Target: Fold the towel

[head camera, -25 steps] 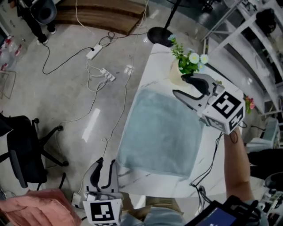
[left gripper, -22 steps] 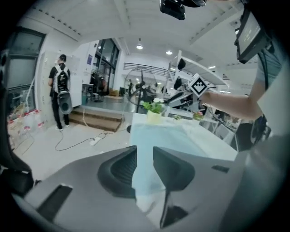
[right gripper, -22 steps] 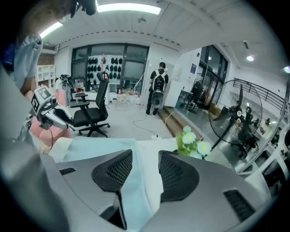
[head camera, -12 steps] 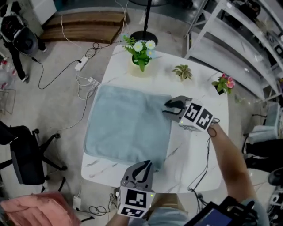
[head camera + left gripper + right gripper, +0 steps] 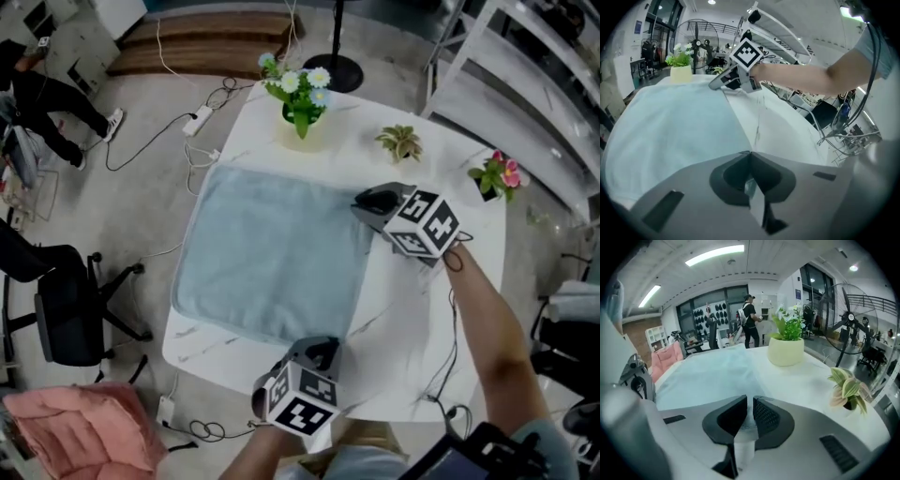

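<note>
The towel (image 5: 267, 258) lies spread flat on the left half of the white counter (image 5: 422, 319) in the head view, roughly square and turned slightly, so that its right-hand edge slants from just right of centre down to the lower middle of the frame. Both tongs sit on that one edge, one at each end. The right tongs (image 5: 367, 200) are at the edge's upper corner, in front of the flower pot (image 5: 302, 127), and the left tongs (image 5: 323, 352) are at the lower corner, near the counter's front rim. In the left gripper view the jaws have come together at their tips with a pale sliver of cloth caught between them, so that corner looks clamped. In the right gripper view the jaws have just been closing and now stand a narrow slit apart with textured cloth filling it, which I read as a pinch on a thicker bit of hem. From both tongs the rest of the towel stretches toward the left of the frame, and the free edge opposite lies along the counter's left rim. The fold therefore likely means lifting the gripped edge and carrying it leftward, the two tongs travelling parallel; neither hand is nearer, since each already has its own corner.
</note>
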A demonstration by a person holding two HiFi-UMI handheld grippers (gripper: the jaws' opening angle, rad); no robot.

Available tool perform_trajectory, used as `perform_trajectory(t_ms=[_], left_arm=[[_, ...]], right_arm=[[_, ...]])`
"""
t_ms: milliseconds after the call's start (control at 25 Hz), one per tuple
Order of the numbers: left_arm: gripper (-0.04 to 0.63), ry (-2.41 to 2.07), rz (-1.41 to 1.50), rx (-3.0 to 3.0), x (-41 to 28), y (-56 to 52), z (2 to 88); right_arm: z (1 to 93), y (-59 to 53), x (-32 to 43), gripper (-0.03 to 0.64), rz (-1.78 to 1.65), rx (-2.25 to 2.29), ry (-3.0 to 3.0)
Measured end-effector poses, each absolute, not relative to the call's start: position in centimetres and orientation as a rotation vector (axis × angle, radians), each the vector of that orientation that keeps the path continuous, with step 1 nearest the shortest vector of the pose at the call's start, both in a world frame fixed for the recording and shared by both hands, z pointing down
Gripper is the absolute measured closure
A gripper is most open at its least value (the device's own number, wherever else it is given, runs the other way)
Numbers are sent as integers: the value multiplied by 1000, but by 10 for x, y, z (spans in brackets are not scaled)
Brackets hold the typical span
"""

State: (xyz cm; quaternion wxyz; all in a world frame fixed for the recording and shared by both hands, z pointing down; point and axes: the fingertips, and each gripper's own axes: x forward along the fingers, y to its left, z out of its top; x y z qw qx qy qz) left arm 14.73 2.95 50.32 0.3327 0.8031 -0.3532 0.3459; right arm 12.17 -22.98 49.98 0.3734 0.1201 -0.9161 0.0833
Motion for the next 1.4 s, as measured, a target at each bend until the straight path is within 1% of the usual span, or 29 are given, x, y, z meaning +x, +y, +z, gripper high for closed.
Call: perform_trajectory(t_ms=[120,360,760,880,1000,1040,1080,1160,1200,1240,1280,1400], left_arm=[[588,-892,881,2077,150,30,506],[588,-782,911,2095,192,51,507],[588,-638,925,2120,271,90,510],[588,-590,970,2152,291,97,511],[588,-563,951,2155,302,97,511],[586,-566,922,2150,302,94,508],[586,-574,879,2149,300,89,501],[584,-574,763,2164,294,76,473],[581,-556,708,2183,290,71,454],[564,-526,668,2206,286,68,436],[513,-487,646,2229,283,67,421],[421,-313,666,2289,277,75,395]], right_arm=[[503,-235,127,583,152,312,-2305],[507,-223,153,588,127,256,-2219],[512,-183,273,589,168,304,-2125],[515,-179,295,589,185,280,-2096],[517,-180,302,589,221,299,-2109],[514,-181,300,587,222,319,-2122],[505,-182,297,568,230,346,-2144],[470,-181,289,506,299,423,-2238],[447,-178,284,487,352,469,-2301],[425,-175,281,472,402,517,-2359],[407,-172,279,462,441,562,-2401],[380,-164,285,456,473,713,-2409]])
